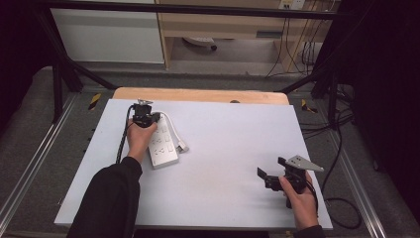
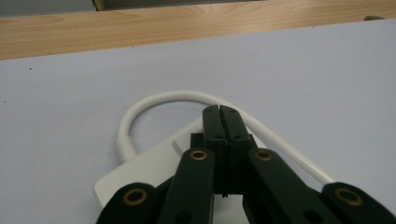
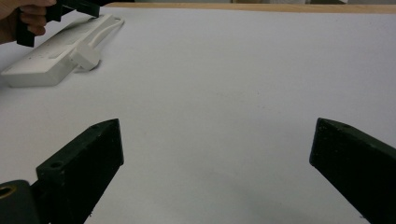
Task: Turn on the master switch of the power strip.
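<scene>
A white power strip (image 1: pixel 163 145) lies at 10 o'clock on the grey mat (image 1: pixel 228 148), its cord (image 2: pixel 154 105) looped beyond the far end. The left gripper (image 1: pixel 144 119) sits over that end, jaws pressed together, apparently pinning the strip. The right gripper (image 1: pixel 270 177) waits at 4 o'clock, jaws spread wide, holding nothing, well apart from the strip.

A lab or test room: black metal framing (image 1: pixel 59 74) rings the white surface (image 1: pixel 223 148), loose cables (image 1: pixel 297 44) hang by wooden shelving (image 1: pixel 223 25), grey carpet (image 1: pixel 29 134) beyond the tongs.
</scene>
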